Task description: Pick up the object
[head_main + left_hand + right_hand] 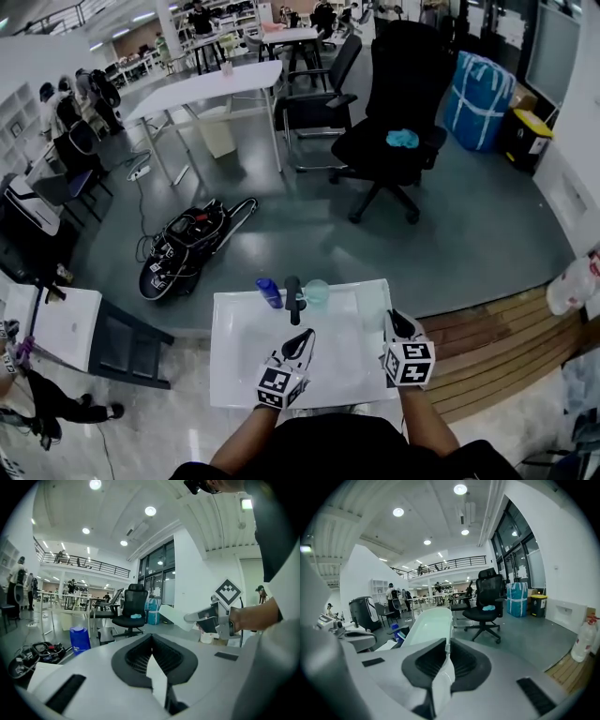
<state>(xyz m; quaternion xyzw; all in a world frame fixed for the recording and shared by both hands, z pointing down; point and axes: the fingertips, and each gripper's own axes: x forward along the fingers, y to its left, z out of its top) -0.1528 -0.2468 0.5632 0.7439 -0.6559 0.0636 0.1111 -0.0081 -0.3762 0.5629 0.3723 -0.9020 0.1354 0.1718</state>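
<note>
On the white table (244, 375) stand a blue bottle (269, 292), a dark upright object (293, 298) and a clear teal cup (317, 292), all at the far edge. My left gripper (305, 336) points at them from just short of the dark object, its jaws shut with nothing held (151, 638). The blue bottle (79, 639) shows to its left. At the table's right side my right gripper (395, 319) is shut on a pale, flat, elongated white object (429, 625), which sticks out ahead of its jaws (448, 641). The left gripper view shows that object (176, 615) too.
A black office chair (389, 112) with a blue cloth on its seat stands beyond the table. A black bag with cables (183, 248) lies on the floor at far left. A low white side table (66, 323) stands left; wooden flooring (506, 337) lies right.
</note>
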